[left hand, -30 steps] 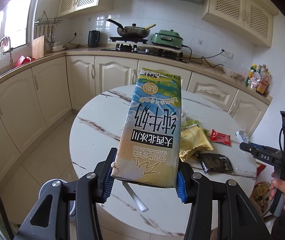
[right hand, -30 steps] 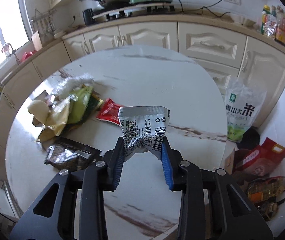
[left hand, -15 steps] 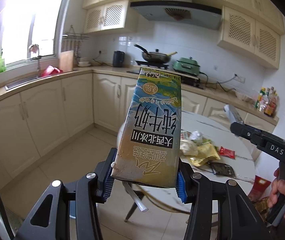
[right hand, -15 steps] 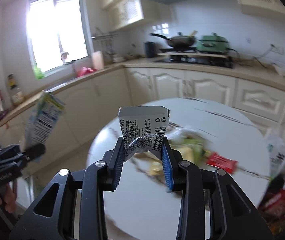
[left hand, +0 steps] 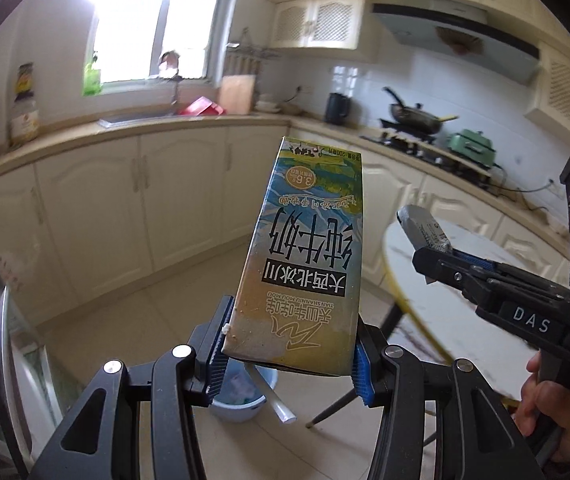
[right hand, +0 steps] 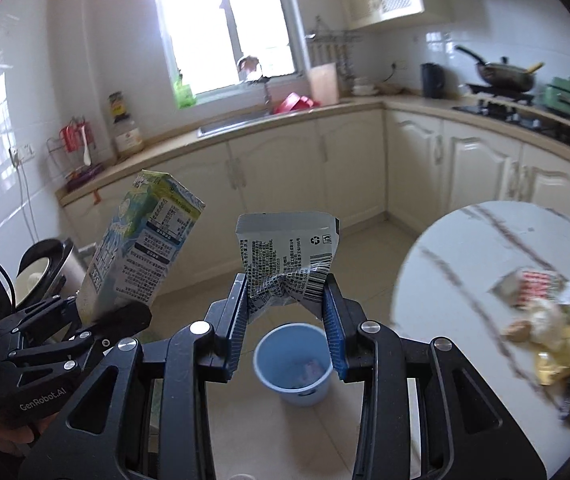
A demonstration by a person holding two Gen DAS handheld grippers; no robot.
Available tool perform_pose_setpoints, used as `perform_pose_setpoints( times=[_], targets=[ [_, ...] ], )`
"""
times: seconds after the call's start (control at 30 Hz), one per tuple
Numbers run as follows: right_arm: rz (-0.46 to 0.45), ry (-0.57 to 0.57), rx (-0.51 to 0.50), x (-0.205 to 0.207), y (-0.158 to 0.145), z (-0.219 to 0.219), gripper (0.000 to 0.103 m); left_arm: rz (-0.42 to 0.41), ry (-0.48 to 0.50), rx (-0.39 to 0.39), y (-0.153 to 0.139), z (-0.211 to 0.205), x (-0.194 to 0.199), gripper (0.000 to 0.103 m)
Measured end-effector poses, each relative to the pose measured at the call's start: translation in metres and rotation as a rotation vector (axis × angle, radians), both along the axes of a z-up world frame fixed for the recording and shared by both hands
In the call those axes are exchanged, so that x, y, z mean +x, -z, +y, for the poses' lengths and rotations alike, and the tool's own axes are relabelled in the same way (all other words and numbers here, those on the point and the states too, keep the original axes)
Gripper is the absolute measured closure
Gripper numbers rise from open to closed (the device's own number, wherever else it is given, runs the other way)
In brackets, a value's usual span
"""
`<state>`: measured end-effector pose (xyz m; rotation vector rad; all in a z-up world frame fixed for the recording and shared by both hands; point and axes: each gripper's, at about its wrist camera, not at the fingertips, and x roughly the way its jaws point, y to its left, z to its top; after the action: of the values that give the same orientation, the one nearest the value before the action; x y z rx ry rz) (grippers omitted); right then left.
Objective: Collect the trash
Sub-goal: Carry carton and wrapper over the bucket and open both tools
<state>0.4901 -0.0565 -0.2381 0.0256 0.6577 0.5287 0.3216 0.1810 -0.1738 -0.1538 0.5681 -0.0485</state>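
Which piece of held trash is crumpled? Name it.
The silver wrapper, pinched between the right gripper's jaws. The milk carton in the left gripper keeps its boxy shape.

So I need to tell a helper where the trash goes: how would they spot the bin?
Below the window, on the tiled floor between the cabinets and the round marble table, stands a small bucket. It is pale blue, round and open-topped, the only container on the floor there.

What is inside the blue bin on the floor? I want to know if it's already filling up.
In the right wrist view the blue bin shows a little pale litter at the bottom, blurred. The right gripper and its silver wrapper cover part of the rim.
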Motion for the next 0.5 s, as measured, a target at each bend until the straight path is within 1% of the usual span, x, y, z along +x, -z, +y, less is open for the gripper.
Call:
perform_pose_setpoints(
  times=[0.13,0.2,0.37,0.47,0.5],
  targets=[
    [0.071,-0.041,-0.033,0.031,0.046,0.033,0.069,0.087,-0.051,-0.020,0.036,0.018,0.019,0.056],
    [0.113,-0.054,-0.050,0.052,0.075,0.049,0.069,0.142,-0.061,-0.027,0.057,0.025,0.035,0.056],
    [0.235,-0.070,-0.107,0.104,0.154,0.079,0.069,0.291,-0.078,-0.026,0.120,0.033,0.076,0.056],
    [0.313,-0.069,-0.129,0.135,0.205,0.092,0.069,0.385,-0.073,-0.045,0.159,0.034,0.103,0.056],
    [0.334,-0.065,-0.139,0.143,0.221,0.096,0.069,0.415,-0.074,-0.037,0.172,0.034,0.110,0.056]
  ],
)
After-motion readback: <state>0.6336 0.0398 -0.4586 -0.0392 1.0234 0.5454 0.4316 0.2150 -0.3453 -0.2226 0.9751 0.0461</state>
